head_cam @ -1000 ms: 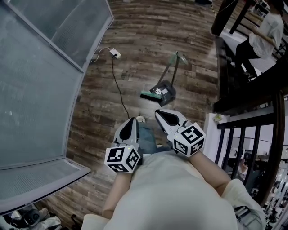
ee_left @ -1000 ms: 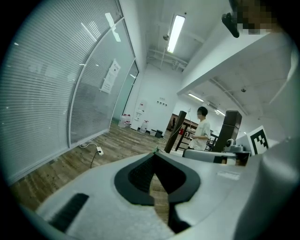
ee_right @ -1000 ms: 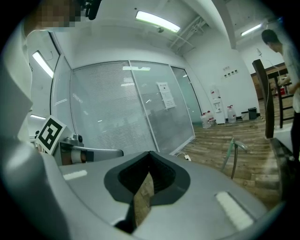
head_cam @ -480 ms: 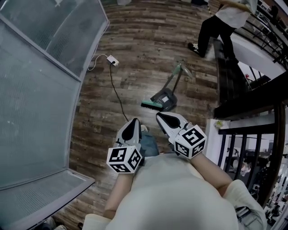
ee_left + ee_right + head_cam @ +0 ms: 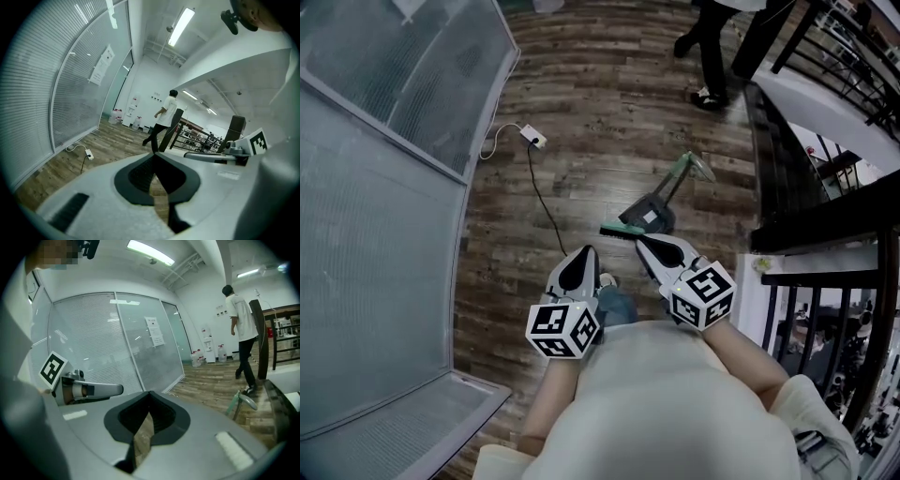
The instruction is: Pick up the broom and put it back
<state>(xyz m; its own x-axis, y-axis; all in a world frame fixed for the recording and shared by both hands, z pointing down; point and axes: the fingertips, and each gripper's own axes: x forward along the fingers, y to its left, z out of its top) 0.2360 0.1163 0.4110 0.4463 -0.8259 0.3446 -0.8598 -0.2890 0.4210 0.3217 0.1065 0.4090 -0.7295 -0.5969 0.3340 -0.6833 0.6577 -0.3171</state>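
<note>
broom bristles (image 5: 622, 230) — head view only

The head view looks steeply down from over the person's chest onto the wooden floor (image 5: 581, 84), with the broom (image 5: 661, 195) lying near, just ahead of its centre. The left gripper view sits low, close behind the left gripper (image 5: 587, 251), and faces nearly level past the broom's left side toward the glass partition (image 5: 70, 93). The right gripper view does likewise from the right gripper (image 5: 641, 241), with the broom at its right. All three share the partition and the walking person (image 5: 241, 329) beyond the broom.
</note>
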